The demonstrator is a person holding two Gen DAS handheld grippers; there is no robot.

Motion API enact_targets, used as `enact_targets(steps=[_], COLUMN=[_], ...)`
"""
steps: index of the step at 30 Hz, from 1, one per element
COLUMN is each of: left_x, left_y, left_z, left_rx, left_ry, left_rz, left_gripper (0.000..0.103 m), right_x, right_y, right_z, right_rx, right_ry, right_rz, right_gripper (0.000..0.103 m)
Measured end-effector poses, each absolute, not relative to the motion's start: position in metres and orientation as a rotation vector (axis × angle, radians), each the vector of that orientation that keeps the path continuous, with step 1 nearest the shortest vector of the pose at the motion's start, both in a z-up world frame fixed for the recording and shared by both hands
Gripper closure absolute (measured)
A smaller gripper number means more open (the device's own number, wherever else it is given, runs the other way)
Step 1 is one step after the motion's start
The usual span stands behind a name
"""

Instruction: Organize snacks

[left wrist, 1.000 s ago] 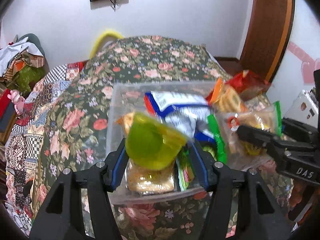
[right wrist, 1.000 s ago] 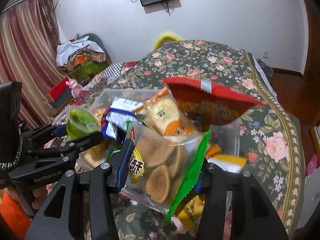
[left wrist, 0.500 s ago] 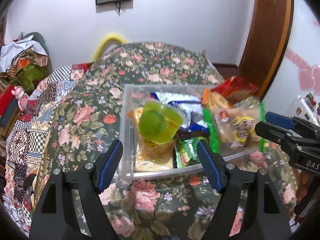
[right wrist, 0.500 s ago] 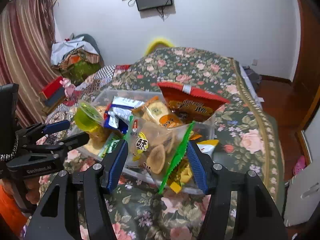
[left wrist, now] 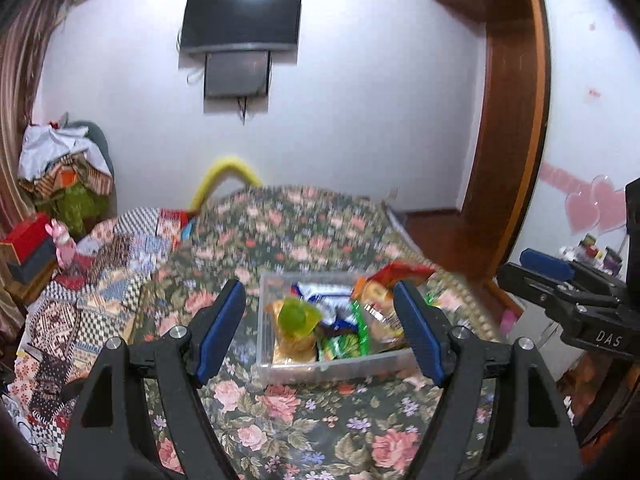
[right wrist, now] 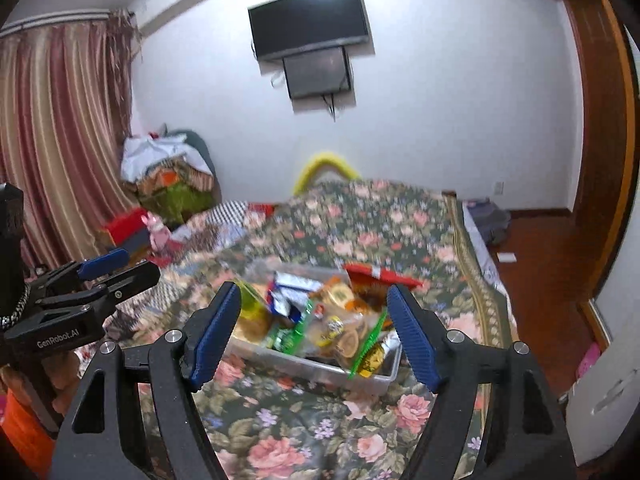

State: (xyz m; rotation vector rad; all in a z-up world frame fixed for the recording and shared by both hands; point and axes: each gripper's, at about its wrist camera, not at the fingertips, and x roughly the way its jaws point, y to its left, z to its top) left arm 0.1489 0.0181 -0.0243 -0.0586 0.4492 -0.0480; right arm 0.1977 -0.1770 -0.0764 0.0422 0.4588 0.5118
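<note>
A clear plastic bin (left wrist: 332, 370) full of snacks sits on the floral bedspread; it also shows in the right wrist view (right wrist: 320, 364). Inside lie a green jelly cup (left wrist: 297, 314), a blue-white packet (left wrist: 324, 300), a red bag (right wrist: 376, 278) and a clear cookie bag with a green edge (right wrist: 344, 336). My left gripper (left wrist: 320, 330) is open and empty, held back and above the bin. My right gripper (right wrist: 314, 330) is open and empty too, pulled back from the bin. Each gripper shows at the edge of the other's view.
The floral bedspread (left wrist: 288, 416) covers the bed around the bin. A patchwork quilt (left wrist: 92, 276) lies to the left. A pile of clothes (left wrist: 60, 172) and a red box (left wrist: 28, 240) stand at far left. A wooden door frame (left wrist: 508, 128) is at right.
Both grippers opened, let go of the jelly cup and the cookie bag into the bin, and drew back and up from it.
</note>
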Motion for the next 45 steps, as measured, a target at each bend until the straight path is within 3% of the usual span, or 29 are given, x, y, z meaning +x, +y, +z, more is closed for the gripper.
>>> enact_targets(steps=[4, 9, 13, 45], left_x=[0.122, 0.100, 0.089, 0.077], left_y=[0.014, 0.008, 0.007, 0.004], left_z=[-0.005, 0.007, 0.011, 0.002], left_rx=[-0.070, -0.057, -0.060, -0.049], left_ry=[0.375, 0.310, 0.293, 0.297], left_rz=[-0.053, -0.039, -0.034, -0.018], left_gripper=[0.020, 0.010, 0.003, 0.000], right_x=[0.174, 0.157, 0.148, 0.126], right_y=[-0.180, -0.180, -0.181, -0.180], right_z=[-0.061, -0.054, -0.054, -0.057], right_rx=[0.059, 0.077, 0.085, 0.053], right_ry=[0.392, 0.353, 0.323, 0.291], right_rz=[0.505, 0.503, 0.469, 0.402], right_gripper=[0.019, 0.016, 0.000, 0.000])
